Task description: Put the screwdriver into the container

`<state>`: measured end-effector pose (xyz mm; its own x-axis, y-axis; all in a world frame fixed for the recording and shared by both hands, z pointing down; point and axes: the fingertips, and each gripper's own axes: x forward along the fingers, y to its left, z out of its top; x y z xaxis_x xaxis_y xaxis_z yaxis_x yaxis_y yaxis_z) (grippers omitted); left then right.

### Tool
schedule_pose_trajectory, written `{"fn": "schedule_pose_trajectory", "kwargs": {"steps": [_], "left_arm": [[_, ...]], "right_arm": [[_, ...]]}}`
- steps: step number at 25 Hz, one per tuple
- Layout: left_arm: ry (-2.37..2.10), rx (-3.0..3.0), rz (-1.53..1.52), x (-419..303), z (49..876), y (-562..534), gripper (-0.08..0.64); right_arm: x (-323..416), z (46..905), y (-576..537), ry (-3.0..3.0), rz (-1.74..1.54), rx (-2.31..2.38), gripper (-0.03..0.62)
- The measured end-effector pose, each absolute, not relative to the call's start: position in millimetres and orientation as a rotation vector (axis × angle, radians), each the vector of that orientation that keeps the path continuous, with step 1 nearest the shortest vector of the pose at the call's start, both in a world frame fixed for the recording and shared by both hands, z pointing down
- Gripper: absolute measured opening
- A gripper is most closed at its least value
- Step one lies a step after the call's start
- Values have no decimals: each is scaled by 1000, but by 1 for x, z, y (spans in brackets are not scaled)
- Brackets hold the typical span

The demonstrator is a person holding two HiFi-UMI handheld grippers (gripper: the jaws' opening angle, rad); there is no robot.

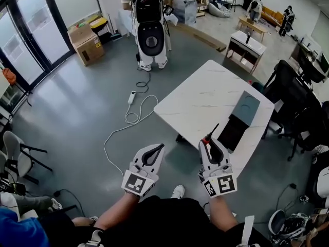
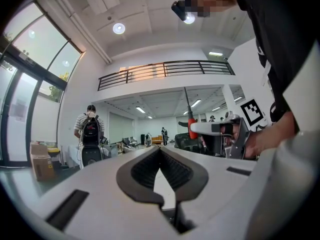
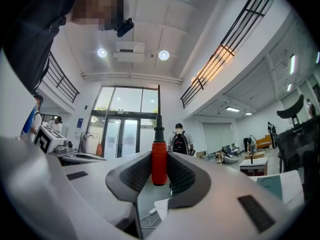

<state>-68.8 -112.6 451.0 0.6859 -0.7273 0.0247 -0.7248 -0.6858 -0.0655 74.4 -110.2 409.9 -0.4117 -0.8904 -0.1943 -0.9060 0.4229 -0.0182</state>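
Note:
My right gripper (image 1: 208,140) is shut on the red handle of the screwdriver (image 1: 207,138), whose black shaft points up and away toward the table. In the right gripper view the red handle (image 3: 159,163) stands upright between the pads of the right gripper (image 3: 159,156). My left gripper (image 1: 160,147) is shut, with nothing between its jaws; its tips meet in the left gripper view (image 2: 160,149). Both are held over the floor near my body. The container (image 1: 238,119), a dark box with a grey-green lid part, lies on the white table (image 1: 200,102) just beyond the right gripper.
A person with a backpack (image 1: 149,19) stands beyond the table. A white cable and power strip (image 1: 131,98) lie on the floor left of the table. Office chairs (image 1: 295,102) stand to the right, a cardboard box (image 1: 86,43) at far left, and a chair (image 1: 15,151) at left.

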Motion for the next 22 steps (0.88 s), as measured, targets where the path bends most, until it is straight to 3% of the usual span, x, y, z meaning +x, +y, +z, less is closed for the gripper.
{"fn": "schedule_pose_trajectory", "kwargs": {"steps": [22], "left_arm": [[1052, -2935, -44, -35, 449, -262, 5]], "right_arm": [[77, 398, -237, 2453, 157, -1644, 107]]}}
